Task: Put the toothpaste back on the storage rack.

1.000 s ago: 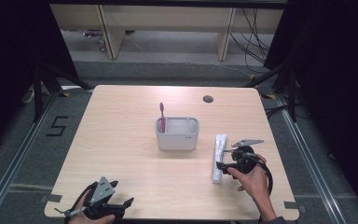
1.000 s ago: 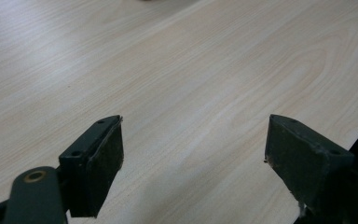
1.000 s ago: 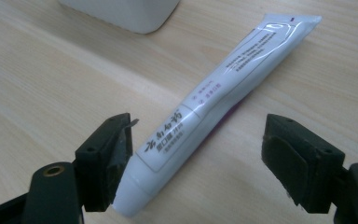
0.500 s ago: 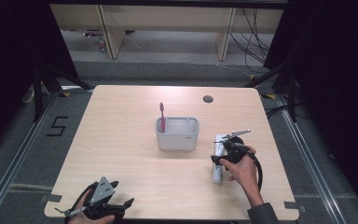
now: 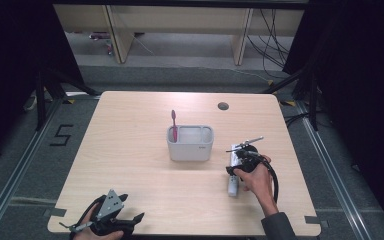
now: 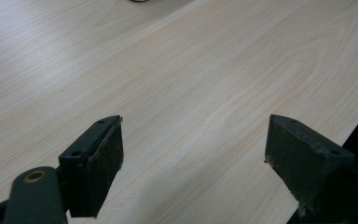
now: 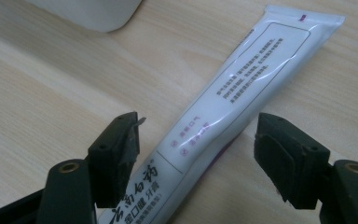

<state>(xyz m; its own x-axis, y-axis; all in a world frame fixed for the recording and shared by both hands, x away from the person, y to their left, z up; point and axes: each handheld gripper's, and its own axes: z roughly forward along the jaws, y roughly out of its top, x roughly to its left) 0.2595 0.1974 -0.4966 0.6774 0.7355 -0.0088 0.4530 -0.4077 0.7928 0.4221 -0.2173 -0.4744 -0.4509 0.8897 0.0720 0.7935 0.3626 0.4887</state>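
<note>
Bright tabletop (image 5: 130,150), dark surroundings, glare on tube (image 7: 242,79).

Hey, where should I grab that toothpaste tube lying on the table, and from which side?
Grip the toothpaste tube across its flat middle body, coming down from above. It lies flat on the table, so only its two long edges are free. The right tongs already straddle it, open, one jaw on each long edge.

We count one wooden surface (image 5: 130,165), one white two-compartment holder (image 5: 190,146) on it, one pink toothbrush (image 5: 174,125) standing in that holder, one white toothpaste tube (image 7: 223,116), and two hand-held grippers, left gripper (image 5: 132,220) and right gripper (image 5: 235,162).
</note>
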